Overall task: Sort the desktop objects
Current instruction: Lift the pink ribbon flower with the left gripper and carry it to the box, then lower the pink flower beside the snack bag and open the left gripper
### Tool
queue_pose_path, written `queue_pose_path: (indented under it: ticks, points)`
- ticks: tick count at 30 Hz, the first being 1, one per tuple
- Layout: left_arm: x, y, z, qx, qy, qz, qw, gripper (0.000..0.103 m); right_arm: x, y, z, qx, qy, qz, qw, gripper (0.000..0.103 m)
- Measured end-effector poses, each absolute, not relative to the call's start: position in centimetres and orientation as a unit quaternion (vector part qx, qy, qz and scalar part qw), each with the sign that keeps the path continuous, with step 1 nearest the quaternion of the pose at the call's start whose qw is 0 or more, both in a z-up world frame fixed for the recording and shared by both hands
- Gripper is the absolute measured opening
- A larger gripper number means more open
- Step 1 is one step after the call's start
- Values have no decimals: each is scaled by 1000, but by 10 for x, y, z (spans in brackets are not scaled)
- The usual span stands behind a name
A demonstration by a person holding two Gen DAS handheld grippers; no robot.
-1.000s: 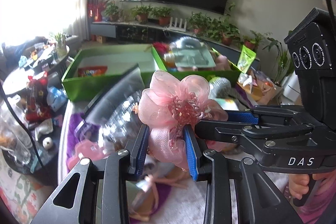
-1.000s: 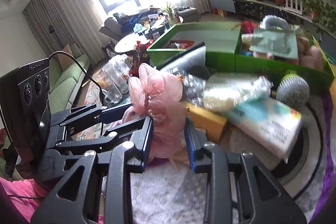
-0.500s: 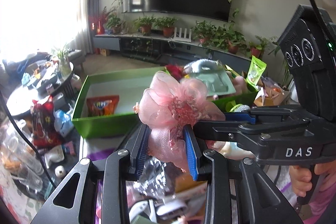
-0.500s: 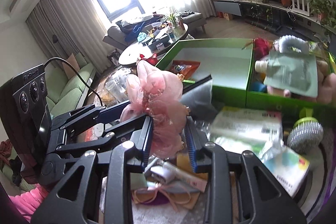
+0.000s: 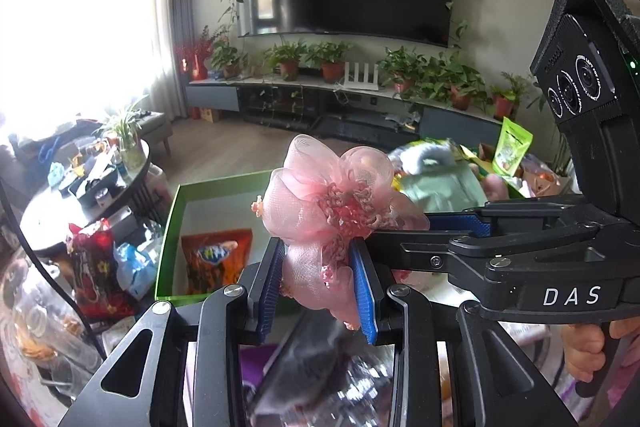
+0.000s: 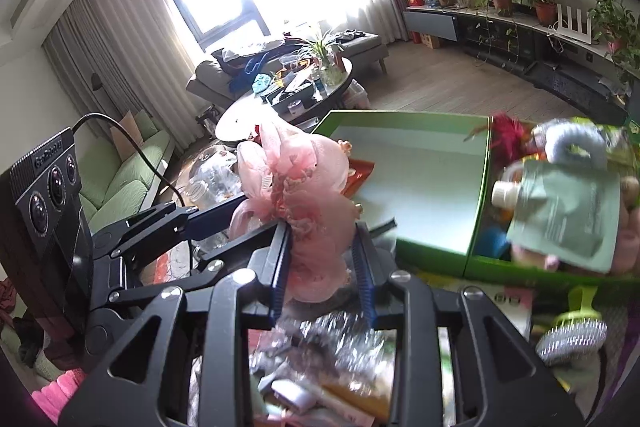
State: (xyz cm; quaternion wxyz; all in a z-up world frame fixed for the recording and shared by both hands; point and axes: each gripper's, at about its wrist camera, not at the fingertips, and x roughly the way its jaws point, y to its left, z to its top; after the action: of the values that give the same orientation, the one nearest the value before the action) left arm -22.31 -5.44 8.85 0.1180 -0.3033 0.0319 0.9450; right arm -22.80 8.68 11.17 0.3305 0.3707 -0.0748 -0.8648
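Both grippers have carried the pink fabric flower (image 5: 336, 215) up and forward since a second ago, so the green box (image 6: 434, 259) now lies close beneath it instead of far behind the clutter. Its left compartment holds only an orange snack bag (image 5: 216, 259) on a pale, mostly bare floor; the right compartment is crowded, with a grey-green spouted pouch (image 6: 568, 215) on top of soft toys. A green divider wall separates the two. The left gripper (image 5: 318, 287) has its fingers (image 5: 362, 291) set narrow, pinching the flower's lower petals. The right gripper (image 6: 322, 263) comes in from the side and its fingers (image 6: 280, 263) also clamp the flower. The bloom stands roughly upright above the fingers, its beaded centre facing the left wrist camera.
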Motion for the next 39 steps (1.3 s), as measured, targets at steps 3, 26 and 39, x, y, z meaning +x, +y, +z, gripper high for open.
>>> queue_pose_path:
  ticks: [3, 26, 39]
  points:
    - [-240, -60, 88, -307, 26, 943, 122, 33, -245, 85, 112, 374, -80, -863, 329, 31]
    - [-328, -83, 29, -374, 6, 920, 116, 33, -331, 58, 55, 449, -100, -839, 290, 32]
    - [-339, -87, 1, -405, -1, 907, 112, 33, -341, 51, 30, 491, -98, -824, 265, 32]
